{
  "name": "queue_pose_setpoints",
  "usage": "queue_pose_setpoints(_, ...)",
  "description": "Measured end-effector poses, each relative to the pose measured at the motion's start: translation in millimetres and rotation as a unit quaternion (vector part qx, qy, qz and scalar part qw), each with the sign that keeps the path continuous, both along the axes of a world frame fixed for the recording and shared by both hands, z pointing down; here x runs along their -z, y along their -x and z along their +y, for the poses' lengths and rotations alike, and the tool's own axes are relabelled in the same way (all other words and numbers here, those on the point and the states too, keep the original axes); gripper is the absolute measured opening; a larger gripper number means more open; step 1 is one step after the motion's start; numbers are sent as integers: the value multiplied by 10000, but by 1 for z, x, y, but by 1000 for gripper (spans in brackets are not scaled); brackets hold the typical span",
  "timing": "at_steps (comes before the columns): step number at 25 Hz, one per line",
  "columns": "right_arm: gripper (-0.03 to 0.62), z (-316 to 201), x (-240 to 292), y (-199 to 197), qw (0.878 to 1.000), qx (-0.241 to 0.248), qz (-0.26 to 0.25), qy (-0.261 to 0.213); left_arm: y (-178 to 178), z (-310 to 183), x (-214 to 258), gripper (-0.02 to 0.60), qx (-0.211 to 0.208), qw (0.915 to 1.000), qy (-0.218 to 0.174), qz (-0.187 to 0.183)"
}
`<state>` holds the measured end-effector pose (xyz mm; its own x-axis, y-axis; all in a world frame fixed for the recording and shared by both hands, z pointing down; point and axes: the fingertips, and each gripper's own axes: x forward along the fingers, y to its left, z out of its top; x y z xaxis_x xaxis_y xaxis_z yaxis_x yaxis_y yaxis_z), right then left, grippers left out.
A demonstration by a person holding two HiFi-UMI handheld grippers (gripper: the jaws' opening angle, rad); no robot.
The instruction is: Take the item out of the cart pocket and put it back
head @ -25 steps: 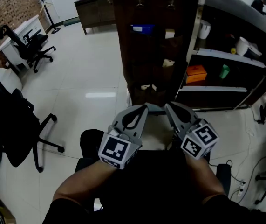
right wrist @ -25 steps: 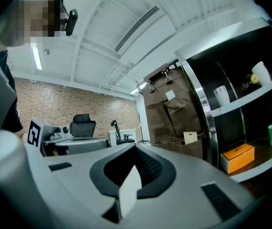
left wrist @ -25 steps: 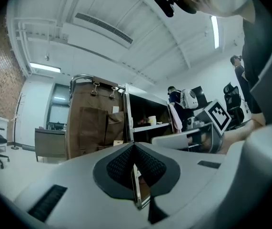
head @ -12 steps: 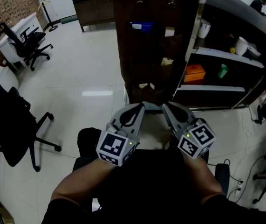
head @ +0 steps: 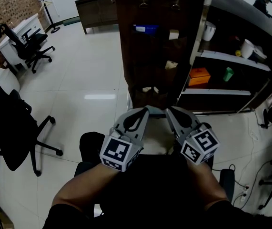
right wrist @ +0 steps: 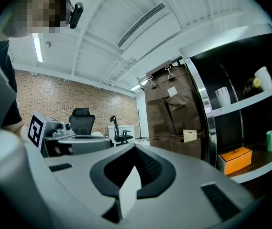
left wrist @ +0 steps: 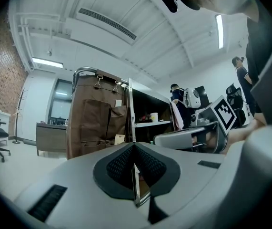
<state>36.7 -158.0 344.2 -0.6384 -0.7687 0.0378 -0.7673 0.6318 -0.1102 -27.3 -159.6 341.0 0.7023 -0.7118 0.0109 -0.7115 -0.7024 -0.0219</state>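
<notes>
Hardly anything has shifted since a moment ago: the left gripper (head: 146, 110) and right gripper (head: 169, 111) hang low over the person's lap, with the right one's marker cube turned slightly. Both pairs of jaws are pressed fully together on nothing, well short of the cart's brown pockets (head: 155, 51), where a blue item (head: 145, 28) and a white card (head: 174, 34) sit untouched. To reach well, one gripper should probably part its jaws early and enter the pocket from above, clear of the fabric.
</notes>
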Motion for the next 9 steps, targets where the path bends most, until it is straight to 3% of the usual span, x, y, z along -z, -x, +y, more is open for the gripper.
queue_pose_setpoints(9, 11, -2, -2, 1, 10000, 11, 30, 15, -3, 0, 1, 0, -32, 10000, 59, 16)
